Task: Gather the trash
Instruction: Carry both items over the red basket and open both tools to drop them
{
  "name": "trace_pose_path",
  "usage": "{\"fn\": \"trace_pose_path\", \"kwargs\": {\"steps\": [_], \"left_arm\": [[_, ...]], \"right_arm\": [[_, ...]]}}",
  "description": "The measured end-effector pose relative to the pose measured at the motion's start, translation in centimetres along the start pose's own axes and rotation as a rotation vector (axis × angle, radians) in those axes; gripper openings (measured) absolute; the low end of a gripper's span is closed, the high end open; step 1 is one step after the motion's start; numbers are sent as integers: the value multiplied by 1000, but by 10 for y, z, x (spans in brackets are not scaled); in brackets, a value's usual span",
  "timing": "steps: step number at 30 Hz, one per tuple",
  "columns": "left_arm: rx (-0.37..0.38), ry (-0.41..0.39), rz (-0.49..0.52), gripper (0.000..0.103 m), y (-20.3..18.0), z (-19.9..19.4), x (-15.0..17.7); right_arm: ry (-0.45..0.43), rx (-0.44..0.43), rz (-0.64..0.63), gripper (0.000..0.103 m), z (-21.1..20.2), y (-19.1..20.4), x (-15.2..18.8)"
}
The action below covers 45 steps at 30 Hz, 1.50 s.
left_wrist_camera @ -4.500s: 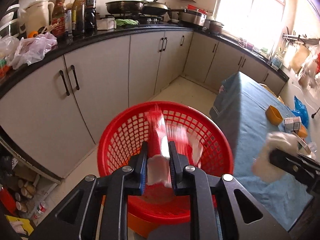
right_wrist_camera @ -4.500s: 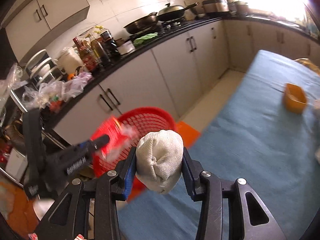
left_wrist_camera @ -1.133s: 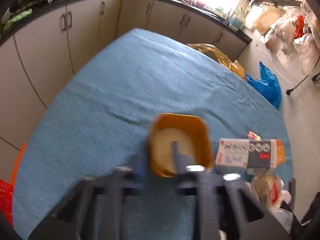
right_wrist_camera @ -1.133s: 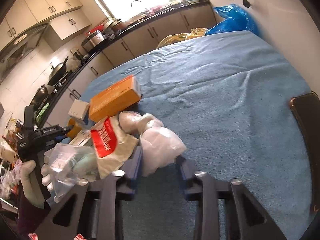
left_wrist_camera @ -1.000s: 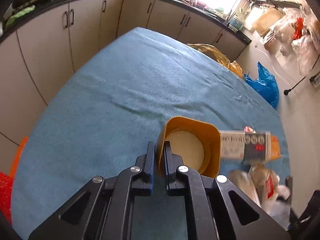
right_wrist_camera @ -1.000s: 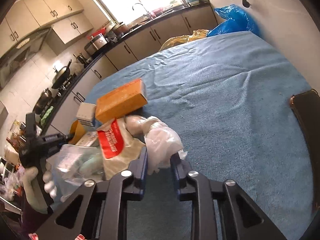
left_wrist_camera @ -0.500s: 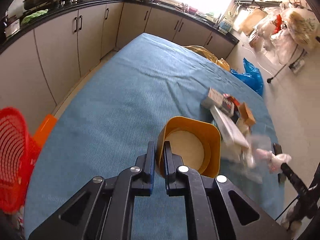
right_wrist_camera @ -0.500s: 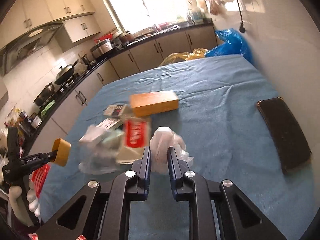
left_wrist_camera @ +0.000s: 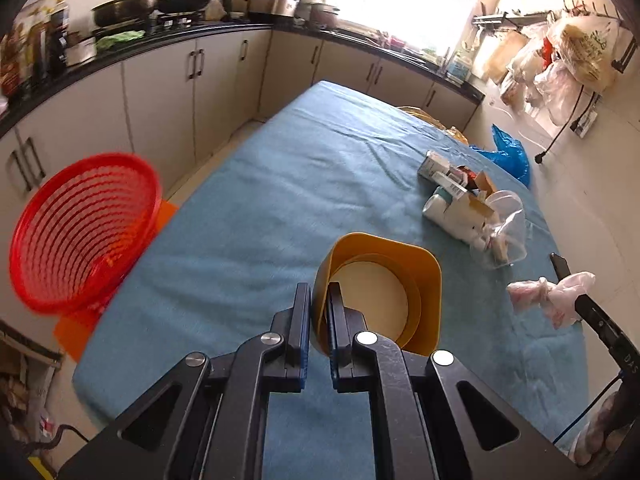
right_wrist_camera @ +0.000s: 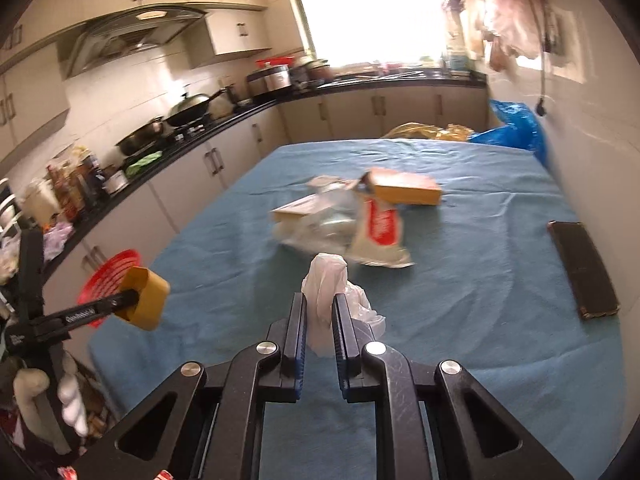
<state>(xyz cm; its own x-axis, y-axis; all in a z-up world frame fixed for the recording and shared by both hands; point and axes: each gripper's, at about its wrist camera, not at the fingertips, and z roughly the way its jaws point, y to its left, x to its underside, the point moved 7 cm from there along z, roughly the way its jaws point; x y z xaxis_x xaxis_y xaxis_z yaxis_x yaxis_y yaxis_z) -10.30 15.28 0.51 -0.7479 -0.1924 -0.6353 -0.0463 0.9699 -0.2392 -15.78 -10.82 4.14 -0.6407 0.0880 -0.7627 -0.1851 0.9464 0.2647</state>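
Both tools lifted off table (left_wrist_camera: 256,184) w/ cup (left_wrist_camera: 384,280), bag (right_wrist_camera: 328,280).

Daylight floods in from the window (right_wrist_camera: 376,12), blown out to white glare. Beside it, hanging bags (right_wrist_camera: 516,20) smear with motion blur. Fisheye bends and darkens the corners.

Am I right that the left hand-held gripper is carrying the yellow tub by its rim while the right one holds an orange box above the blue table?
Not quite: the right hand-held gripper is shut on a crumpled white plastic bag, as the right wrist view shows. The orange box lies on the blue table. The left hand-held gripper does carry the yellow tub by its rim.
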Motion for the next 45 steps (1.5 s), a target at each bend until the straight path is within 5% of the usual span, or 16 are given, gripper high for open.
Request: {"fn": "trace_pose_path", "kwargs": {"steps": [12,45], "left_arm": [[-233,-107,29,7,46,-35,25],[-305,-225,-100,7,158,-100,-3]], "right_arm": [[18,-63,-93,14,8,63,12],[81,-269,-267,14,67,217,-5]]}}
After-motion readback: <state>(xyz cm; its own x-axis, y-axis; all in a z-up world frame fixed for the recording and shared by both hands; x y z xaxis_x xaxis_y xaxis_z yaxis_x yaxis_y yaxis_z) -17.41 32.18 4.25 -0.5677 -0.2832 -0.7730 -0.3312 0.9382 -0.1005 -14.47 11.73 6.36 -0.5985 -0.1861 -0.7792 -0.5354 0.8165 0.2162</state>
